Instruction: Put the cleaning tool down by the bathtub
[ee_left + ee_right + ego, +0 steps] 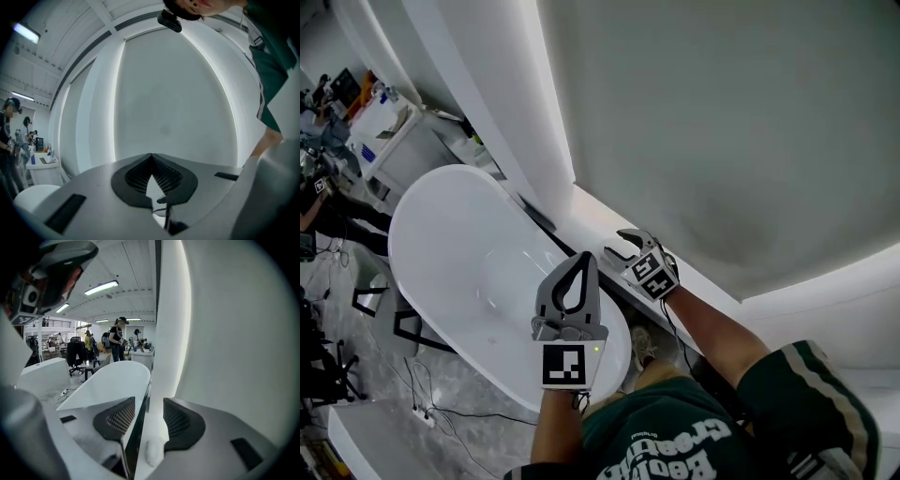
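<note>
The left hand-held gripper (585, 257) is shut tight with nothing in it, up over the white bathtub (441, 234). The right hand-held gripper (149, 401) is open wide over the white ledge (592, 212) beside the bathtub. A small white lump (152, 452), maybe the cleaning tool, lies on the ledge between its jaws.

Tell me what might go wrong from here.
The small white lump, possibly the cleaning tool, lies on the narrow ledge between the open right tongs, beside the dark gap along the bathtub; a nudge on withdrawal might tip it in. The left tongs, shut and empty, can't catch it.
</note>
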Motion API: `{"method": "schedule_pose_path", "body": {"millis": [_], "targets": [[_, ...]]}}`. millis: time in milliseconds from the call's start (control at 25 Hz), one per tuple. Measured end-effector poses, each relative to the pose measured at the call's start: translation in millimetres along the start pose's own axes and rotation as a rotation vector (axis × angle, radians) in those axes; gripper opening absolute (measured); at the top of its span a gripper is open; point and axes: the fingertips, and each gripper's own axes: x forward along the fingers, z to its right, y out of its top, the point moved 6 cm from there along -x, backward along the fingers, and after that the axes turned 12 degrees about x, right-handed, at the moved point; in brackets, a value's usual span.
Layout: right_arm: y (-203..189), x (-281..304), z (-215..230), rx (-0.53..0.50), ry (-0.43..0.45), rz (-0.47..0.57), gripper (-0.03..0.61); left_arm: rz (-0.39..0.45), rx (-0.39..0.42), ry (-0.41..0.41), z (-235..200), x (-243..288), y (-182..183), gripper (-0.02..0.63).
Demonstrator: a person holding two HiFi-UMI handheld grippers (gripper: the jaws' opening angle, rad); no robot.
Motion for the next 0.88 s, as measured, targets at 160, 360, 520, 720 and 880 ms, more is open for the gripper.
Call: {"method": "schedule_pose_path", "body": {"millis": [160, 360, 520, 720, 880], "targets": [[31.3, -32.6, -18.3, 0.002, -0.005, 0.093, 0.195, 0.019, 0.029, -0.016, -5.0, -13.0, 15.6, 0.003], [70.1, -73.0, -39.5, -0.019, 0.004, 0.229, 0.195, 0.068, 0.043, -0.04, -4.0, -21.0, 30.0, 0.003], [94.0, -113.3, -58.3, -0.035, 0.01, 0.324, 0.195, 0.083, 0.042, -0.054, -2.6, -32.3, 38.8, 0.003], [121.5, -167.6, -75.2, 0.001, 0.02, 0.443, 0.195, 0.099, 0.041, -0.056, -6.5, -45.9, 47.9, 0.003], [135.4, -205.5, -92.4, -0.009, 0.019, 0.552, 0.194, 0.114, 0.055, -0.072, -5.4, -54.0, 53.5, 0.003]]}}
